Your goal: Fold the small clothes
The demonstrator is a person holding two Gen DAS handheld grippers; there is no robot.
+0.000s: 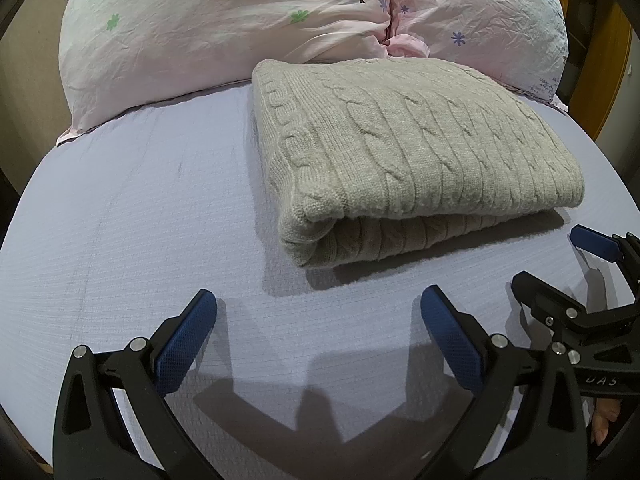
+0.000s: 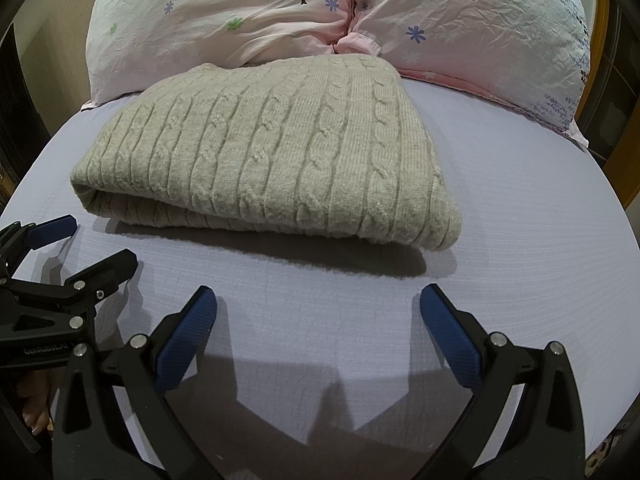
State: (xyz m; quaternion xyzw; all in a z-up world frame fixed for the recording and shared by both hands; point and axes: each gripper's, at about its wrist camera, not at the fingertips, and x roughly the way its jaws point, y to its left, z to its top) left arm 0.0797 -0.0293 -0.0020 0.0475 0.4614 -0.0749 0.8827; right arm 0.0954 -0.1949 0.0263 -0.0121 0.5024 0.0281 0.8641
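Note:
A beige cable-knit sweater (image 1: 408, 160) lies folded into a thick rectangle on the lavender bed sheet (image 1: 140, 220). It also shows in the right wrist view (image 2: 272, 160). My left gripper (image 1: 318, 308) is open and empty, a short way in front of the sweater's folded near edge. My right gripper (image 2: 318, 308) is open and empty, in front of the sweater's near edge. The right gripper also shows at the right edge of the left wrist view (image 1: 560, 264), and the left gripper shows at the left edge of the right wrist view (image 2: 88, 240); both hover over the sheet beside each other.
Two pale pink floral pillows (image 1: 224, 28) (image 1: 488, 16) lie behind the sweater at the head of the bed. They also show in the right wrist view (image 2: 224, 20) (image 2: 480, 28). A wooden frame (image 1: 600, 60) stands at the far right.

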